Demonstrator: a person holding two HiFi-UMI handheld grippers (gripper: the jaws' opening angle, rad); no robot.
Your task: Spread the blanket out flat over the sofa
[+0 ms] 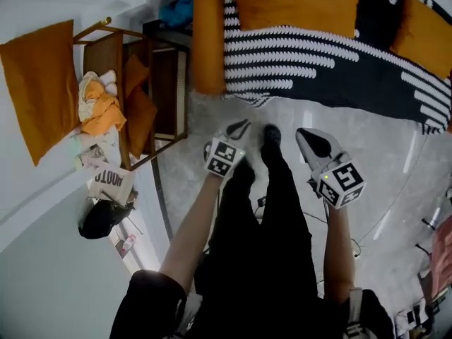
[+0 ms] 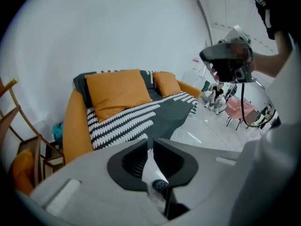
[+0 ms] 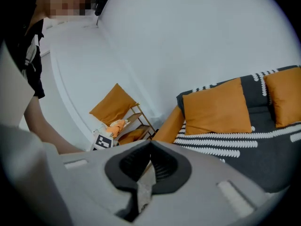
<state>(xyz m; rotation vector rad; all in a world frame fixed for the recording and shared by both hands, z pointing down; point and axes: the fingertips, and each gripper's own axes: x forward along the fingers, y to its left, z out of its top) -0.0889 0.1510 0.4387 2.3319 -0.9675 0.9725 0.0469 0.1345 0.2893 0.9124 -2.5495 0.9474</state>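
The black blanket with white zigzag stripes [image 1: 332, 62] lies across the seat of the orange sofa [image 1: 208, 41], under the orange cushions [image 1: 293, 2]. It also shows in the left gripper view as the blanket [image 2: 141, 117] and in the right gripper view as the blanket [image 3: 244, 145]. Both grippers hang over the pale floor in front of the sofa, apart from the blanket. My left gripper [image 1: 244, 124] [image 2: 150, 142] holds nothing, and its jaws stand a narrow slit apart. My right gripper [image 1: 302, 134] [image 3: 150, 142] is shut and empty, tips touching.
A wooden shelf rack [image 1: 152, 83] with orange cushions and cloths stands left of the sofa. An orange cushion [image 1: 39, 83] leans on the wall, with a paper bag [image 1: 109, 182] below it. The person's black-clad legs and shoe [image 1: 272, 134] stand between the grippers. A pink chair [image 1: 441, 246] sits far right.
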